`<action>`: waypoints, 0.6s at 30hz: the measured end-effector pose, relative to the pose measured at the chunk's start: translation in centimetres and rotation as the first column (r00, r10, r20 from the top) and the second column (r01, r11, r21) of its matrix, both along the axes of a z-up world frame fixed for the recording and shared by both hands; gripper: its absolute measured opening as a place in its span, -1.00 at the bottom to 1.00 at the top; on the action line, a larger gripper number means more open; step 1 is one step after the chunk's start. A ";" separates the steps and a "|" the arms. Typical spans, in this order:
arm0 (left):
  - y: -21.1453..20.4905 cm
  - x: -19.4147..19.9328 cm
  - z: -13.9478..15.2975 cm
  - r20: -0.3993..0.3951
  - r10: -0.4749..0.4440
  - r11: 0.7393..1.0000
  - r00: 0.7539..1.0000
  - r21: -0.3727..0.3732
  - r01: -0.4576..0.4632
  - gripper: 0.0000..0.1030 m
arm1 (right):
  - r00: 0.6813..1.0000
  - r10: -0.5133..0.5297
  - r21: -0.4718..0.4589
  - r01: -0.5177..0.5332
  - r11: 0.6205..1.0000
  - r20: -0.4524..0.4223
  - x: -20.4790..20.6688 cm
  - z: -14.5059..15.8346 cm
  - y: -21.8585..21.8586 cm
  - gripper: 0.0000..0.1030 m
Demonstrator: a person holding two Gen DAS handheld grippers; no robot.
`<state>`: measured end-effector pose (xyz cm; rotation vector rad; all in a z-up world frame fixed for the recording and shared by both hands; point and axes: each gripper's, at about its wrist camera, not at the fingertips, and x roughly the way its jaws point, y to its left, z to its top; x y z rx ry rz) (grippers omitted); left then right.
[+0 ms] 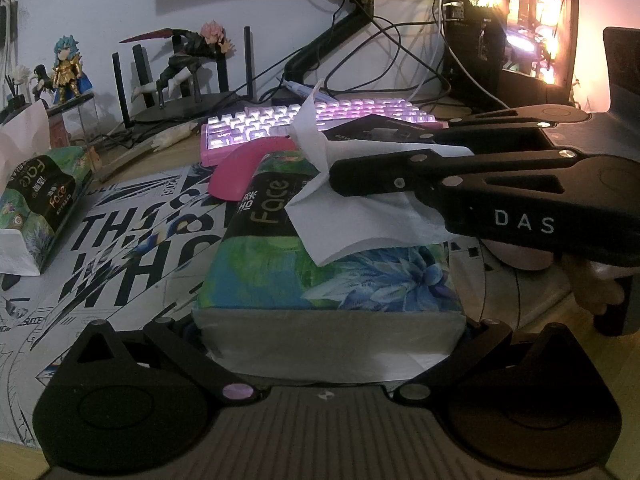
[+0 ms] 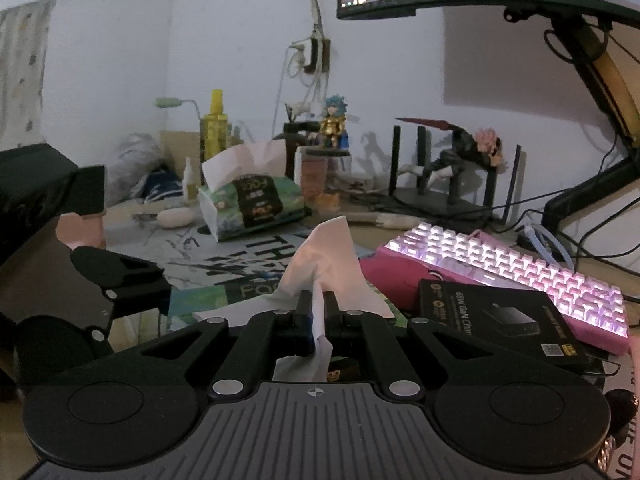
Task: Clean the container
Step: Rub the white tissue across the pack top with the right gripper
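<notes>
Cluttered desk with printed mat [image 1: 120,240]: left gripper [image 1: 328,336] clamps the near end of the tissue pack [image 1: 320,248], right gripper [image 2: 316,312] above that pack pinches a drawn tissue [image 2: 328,264]; no container identifiable, so wiping looks not yet begun.

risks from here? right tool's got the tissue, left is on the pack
1. The tissue is pinched as a thin fold in the right tool; a hard pull could tear it.
2. The left tool grips only the near end of the soft tissue pack; the pack could lift or slip out with the pull.
3. A black charger box and pink keyboard sit close beside the right tool; a sideways swing may knock them.
</notes>
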<state>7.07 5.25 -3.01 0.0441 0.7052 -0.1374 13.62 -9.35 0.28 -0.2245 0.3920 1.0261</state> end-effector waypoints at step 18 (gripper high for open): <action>0.0 0.0 0.0 0.000 0.000 1.000 1.000 0.000 0.000 1.00 | 0.999 0.050 0.003 -0.050 0.999 -0.003 -0.5 0.1 0.2 -0.88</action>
